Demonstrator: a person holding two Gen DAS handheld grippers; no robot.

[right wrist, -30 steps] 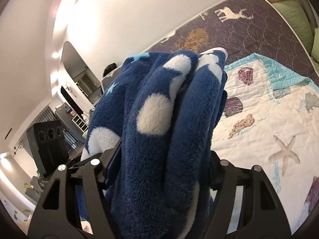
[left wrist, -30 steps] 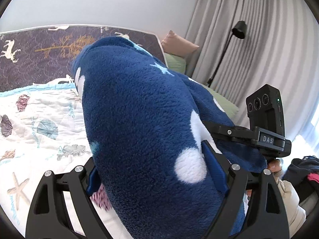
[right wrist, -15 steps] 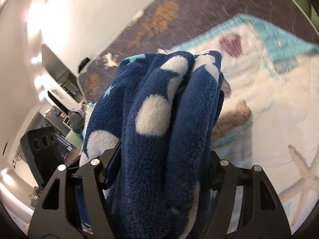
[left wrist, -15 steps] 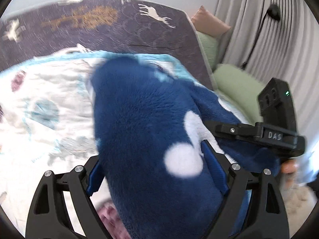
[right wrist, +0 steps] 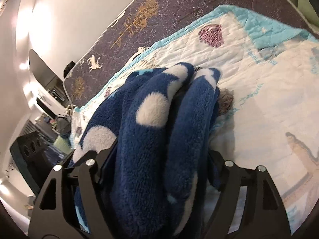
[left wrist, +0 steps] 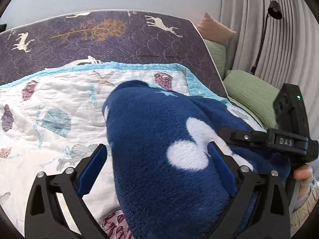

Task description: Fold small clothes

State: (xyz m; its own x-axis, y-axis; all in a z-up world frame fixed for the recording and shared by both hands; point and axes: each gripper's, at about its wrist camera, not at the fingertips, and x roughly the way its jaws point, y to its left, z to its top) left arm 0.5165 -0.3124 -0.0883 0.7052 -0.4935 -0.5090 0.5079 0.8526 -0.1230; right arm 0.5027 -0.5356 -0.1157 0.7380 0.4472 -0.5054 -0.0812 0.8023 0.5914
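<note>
Both grippers grip the blue fleece garment point(left wrist: 163, 143), left gripper point(left wrist: 157, 167) with one finger off the cloth, right gripper point(right wrist: 159, 159) closed on bunched folds, garment stretched sideways between them, just above the quilt point(left wrist: 49, 103) on the bed

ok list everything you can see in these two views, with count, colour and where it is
fleece garment: one, navy with white spots, bunched between both tools above the quilt
quilt: one, white with seashell prints and a light blue border, spread on the mattress
mattress: one, dark purple with white deer and gold trees, under the quilt
cushions: two green, one tan, beside the mattress by the curtain
floor lamp: one, black, against the grey curtain
left tool: black frame, blue pads, shut on the fleece
right tool: black, shut on the fleece
</note>
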